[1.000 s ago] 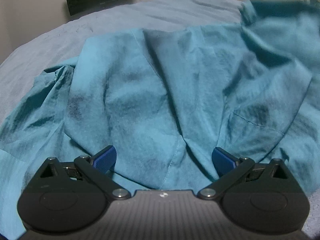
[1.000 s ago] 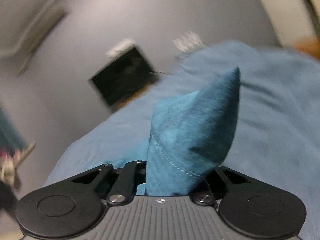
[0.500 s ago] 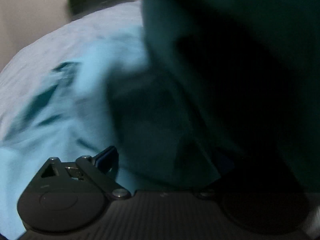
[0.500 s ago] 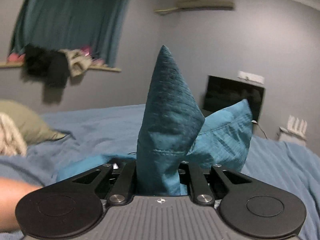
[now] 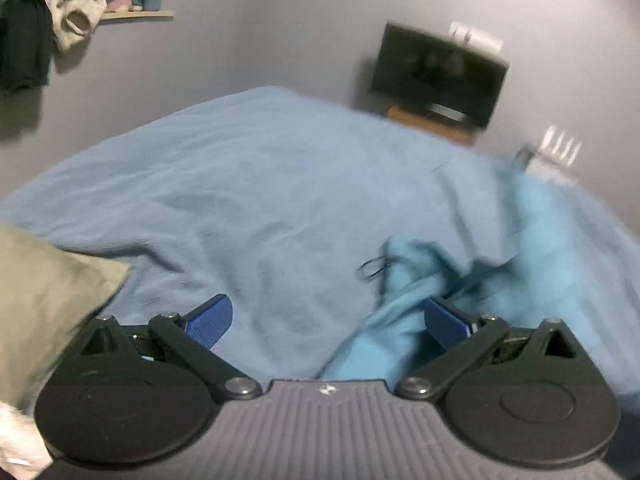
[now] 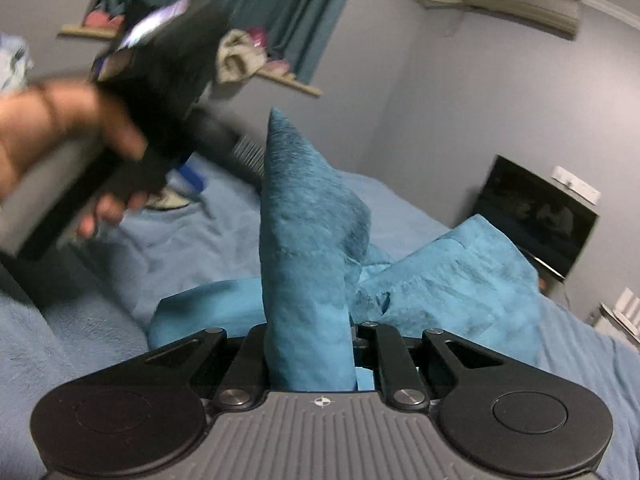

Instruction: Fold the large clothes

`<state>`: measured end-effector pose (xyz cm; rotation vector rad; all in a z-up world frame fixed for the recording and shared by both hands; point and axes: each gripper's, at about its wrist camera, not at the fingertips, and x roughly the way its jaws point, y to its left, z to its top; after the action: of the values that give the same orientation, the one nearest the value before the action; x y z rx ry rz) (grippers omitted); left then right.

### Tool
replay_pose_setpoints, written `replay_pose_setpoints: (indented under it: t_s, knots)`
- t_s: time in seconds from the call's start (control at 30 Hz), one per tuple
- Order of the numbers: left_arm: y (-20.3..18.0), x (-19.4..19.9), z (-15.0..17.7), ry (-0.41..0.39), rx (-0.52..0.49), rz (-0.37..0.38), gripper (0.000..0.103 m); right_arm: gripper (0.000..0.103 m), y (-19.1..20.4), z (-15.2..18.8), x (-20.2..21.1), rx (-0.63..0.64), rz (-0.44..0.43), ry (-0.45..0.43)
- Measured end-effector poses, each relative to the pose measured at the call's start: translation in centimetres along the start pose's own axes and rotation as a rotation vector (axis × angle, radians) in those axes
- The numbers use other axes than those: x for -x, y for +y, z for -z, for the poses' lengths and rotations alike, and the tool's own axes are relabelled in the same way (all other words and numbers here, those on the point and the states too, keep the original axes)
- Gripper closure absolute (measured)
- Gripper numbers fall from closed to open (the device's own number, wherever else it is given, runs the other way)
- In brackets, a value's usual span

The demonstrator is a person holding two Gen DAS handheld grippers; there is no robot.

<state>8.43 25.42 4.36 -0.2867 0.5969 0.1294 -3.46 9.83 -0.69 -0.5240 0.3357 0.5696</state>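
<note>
Holding our left claw released above the blue bed, with a green pillow at its left, we keep our right claw clenched on a peak of the teal garment, which otherwise lies crumpled on the bed.

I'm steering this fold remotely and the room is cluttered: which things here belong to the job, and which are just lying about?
In the job:
teal garment
right gripper, clamped on a garment corner
left gripper, jaws open
blue bedspread, the work surface

Just lying about:
olive pillow
dark screen
clothes on the shelf
teal curtain
</note>
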Motion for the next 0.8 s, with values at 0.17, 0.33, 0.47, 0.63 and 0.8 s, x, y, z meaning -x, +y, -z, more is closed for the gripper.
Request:
replay_pose_setpoints:
  t_s: [0.17,0.33,0.47,0.63,0.8]
  knots:
    - [-0.7,0.5,-0.2,-0.018,-0.038,0.096,0.001,0.089,3.1,0.4,-3.8,0.095,-0.032,0.026]
    - [-0.2,-2.1,0.3,0.080,-0.063,0.111,0.018,0.089,5.0,0.3,-7.1,0.153,-0.069,0.041]
    - [1.5,-4.8,1.4,0.211,-0.006,0.103,0.041,0.088,5.1,0.7,-8.1,0.156,-0.103,0.059]
    - [1.6,-6.6,2.3,0.288,-0.050,0.121,0.089,0.081,4.5,0.5,-7.9,0.122,-0.119,0.079]
    - [1.1,-7.1,2.9,0.297,-0.139,0.085,0.090,0.044,3.4,0.1,-6.1,0.088,-0.179,0.054]
